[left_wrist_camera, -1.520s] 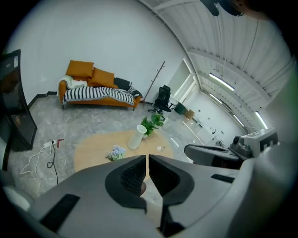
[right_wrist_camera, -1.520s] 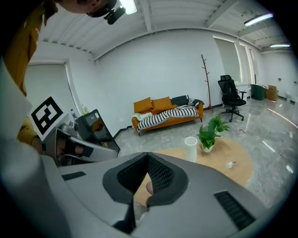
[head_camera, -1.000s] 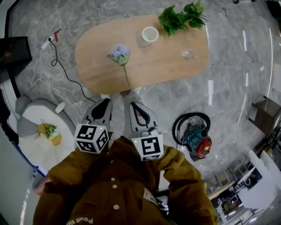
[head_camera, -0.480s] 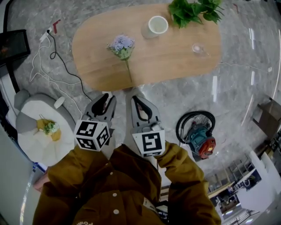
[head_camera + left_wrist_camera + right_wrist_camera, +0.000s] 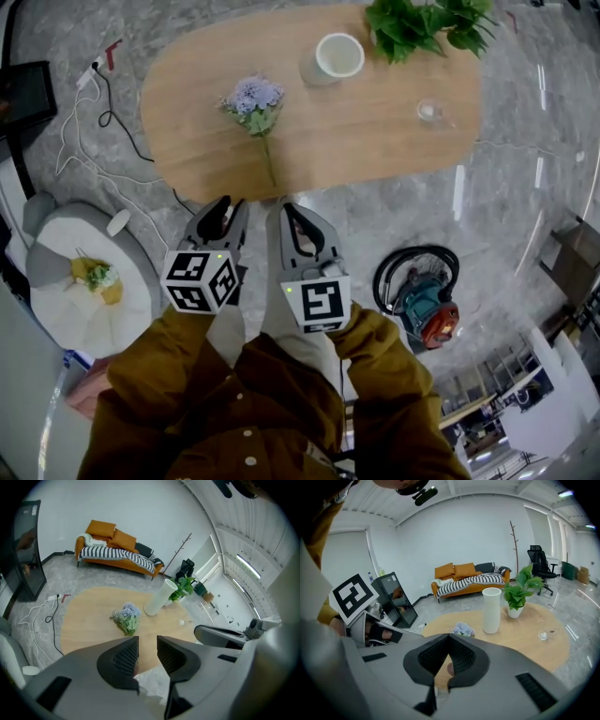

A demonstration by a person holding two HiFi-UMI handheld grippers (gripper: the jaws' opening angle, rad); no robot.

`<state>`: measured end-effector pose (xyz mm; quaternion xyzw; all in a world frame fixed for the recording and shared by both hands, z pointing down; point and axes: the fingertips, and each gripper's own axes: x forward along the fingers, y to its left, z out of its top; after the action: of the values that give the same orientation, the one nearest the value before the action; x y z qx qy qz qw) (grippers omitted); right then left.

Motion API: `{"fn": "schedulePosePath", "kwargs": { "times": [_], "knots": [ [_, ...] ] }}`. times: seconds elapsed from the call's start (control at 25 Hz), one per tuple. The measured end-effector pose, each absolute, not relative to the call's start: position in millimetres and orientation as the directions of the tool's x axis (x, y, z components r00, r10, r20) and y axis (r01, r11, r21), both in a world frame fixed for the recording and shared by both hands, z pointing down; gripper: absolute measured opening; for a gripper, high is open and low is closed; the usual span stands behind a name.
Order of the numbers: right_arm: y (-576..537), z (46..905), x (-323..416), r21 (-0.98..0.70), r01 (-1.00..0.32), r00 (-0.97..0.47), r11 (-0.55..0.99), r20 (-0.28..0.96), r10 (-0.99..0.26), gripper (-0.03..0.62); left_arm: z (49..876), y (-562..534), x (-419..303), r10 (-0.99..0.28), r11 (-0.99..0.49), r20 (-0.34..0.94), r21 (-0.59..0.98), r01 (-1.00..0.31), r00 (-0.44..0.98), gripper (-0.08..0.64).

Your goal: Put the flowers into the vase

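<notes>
Head view: a bunch of flowers [image 5: 251, 98] is seen lying flat on the wooden table [image 5: 375, 150], left of centre in the upper frame, stem towards the lower edge. The white vase [image 5: 333, 58] is stood upright to its upper right, apart from it, with a potted plant [image 5: 427, 23] beyond. The left gripper [image 5: 217, 214] and right gripper [image 5: 298, 220] are held side by side below the table's near edge, clear of everything

Left gripper view: the jaws are found spread, having just been opening, with nothing between them. The flowers [image 5: 125, 617] are seen at frame centre, above the jaws, the vase [image 5: 161, 599] to their upper right

Right gripper view: the jaws are found pressed together at the tips, nothing held. The flowers [image 5: 462, 629] are seen just above the tips, the vase [image 5: 491, 609] to their right
</notes>
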<state>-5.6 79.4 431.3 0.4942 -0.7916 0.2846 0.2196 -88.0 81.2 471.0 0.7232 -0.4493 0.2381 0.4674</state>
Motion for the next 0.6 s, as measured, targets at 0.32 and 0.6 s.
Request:
{"fn": "schedulePosePath", "kwargs": {
  "times": [0.32,0.6],
  "knots": [
    [59.8,470.3,-1.8,-0.24,-0.912,-0.406,0.334,0.646,-0.646,0.003,508.5,65.7,-74.1,-0.423,-0.141,0.782,0.443,-0.885,0.459,0.103],
    [41.1,498.5,-2.4,-0.243,-0.912,-0.405,0.33,0.66,-0.633,0.003,548.3,57.2,-64.6,-0.385,-0.121,0.812,0.427,-0.896,0.439,0.103]
  ]
}}
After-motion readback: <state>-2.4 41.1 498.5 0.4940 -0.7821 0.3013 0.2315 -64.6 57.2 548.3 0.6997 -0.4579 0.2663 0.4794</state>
